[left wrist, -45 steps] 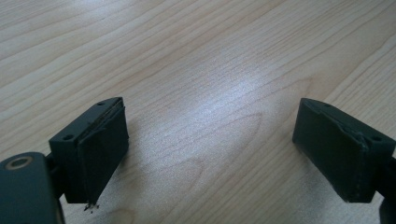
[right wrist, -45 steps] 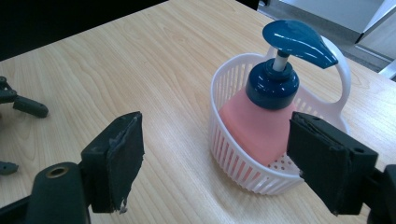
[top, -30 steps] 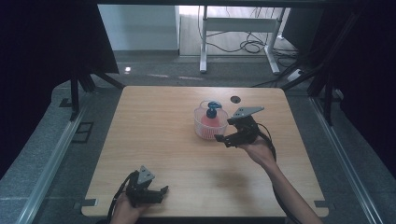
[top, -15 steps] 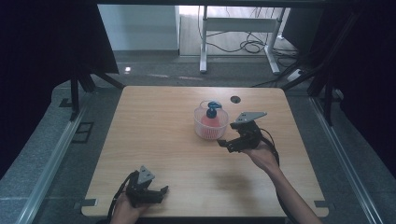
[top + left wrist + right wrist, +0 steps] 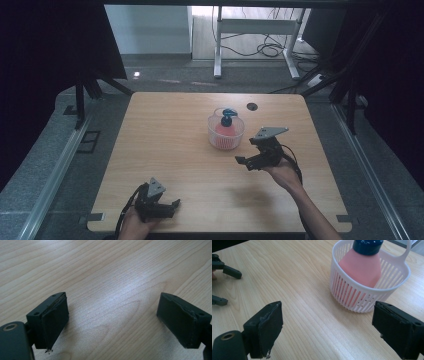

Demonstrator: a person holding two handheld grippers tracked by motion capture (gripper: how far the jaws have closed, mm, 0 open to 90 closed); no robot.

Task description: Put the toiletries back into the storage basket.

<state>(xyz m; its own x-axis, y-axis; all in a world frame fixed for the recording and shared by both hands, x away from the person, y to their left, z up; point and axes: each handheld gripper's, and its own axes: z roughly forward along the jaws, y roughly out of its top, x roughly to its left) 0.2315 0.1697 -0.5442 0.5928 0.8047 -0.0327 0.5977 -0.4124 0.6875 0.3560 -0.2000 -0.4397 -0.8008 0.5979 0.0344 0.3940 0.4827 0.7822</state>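
A round white plastic basket with slotted walls and a loop handle stands on the pale wood-grain surface, toward its far middle. Inside it sits a pink bottle with a dark blue cap, upright, its cap rising above the rim. In the high view the same basket has a small black round hole in the surface just beyond it.

The right gripper is held above the surface with its jaws spread wide and nothing between them. In the right gripper view the basket lies ahead of those jaws, nearer the right-hand jaw, close but apart from it. From above, this right gripper sits just to the near-right of the basket, with the grey three-cornered plate on top of it and a hand behind it.

The left gripper is low over the surface, its jaws also wide open and empty, with bare wood between and ahead of them. In the high view the left gripper is at the near edge, well apart from the basket. It also appears at the left edge of the right gripper view.
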